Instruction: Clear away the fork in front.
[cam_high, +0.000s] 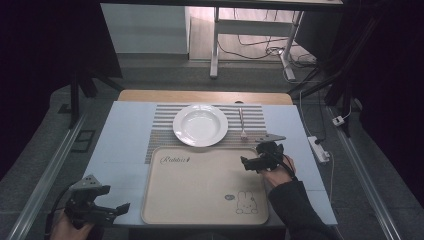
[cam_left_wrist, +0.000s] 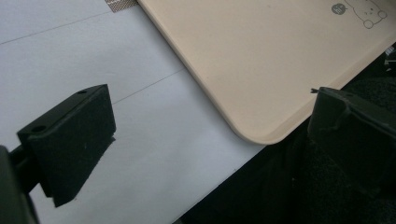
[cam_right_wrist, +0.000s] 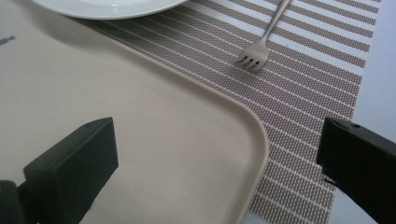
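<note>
A dim room with desk legs and loose cables is seen at the top of the high view, and a pale-covered bench (cam_high: 125, 145) fills the middle. At the lower left of the frame, the left tool (cam_high: 112, 210) is held with jaws apart, just off the near left corner of the beige tray (cam_high: 200, 200). At the centre, a white plate (cam_high: 200, 125) is set on a striped mat (cam_high: 257, 117). To its right a fork (cam_high: 242, 125) is laid, tines toward the tray. The right tool (cam_high: 250, 162) is held spread over the tray's far right corner. An approach appears to be in hand; next, the tray's rim would probably need to be straddled and clamped.
</note>
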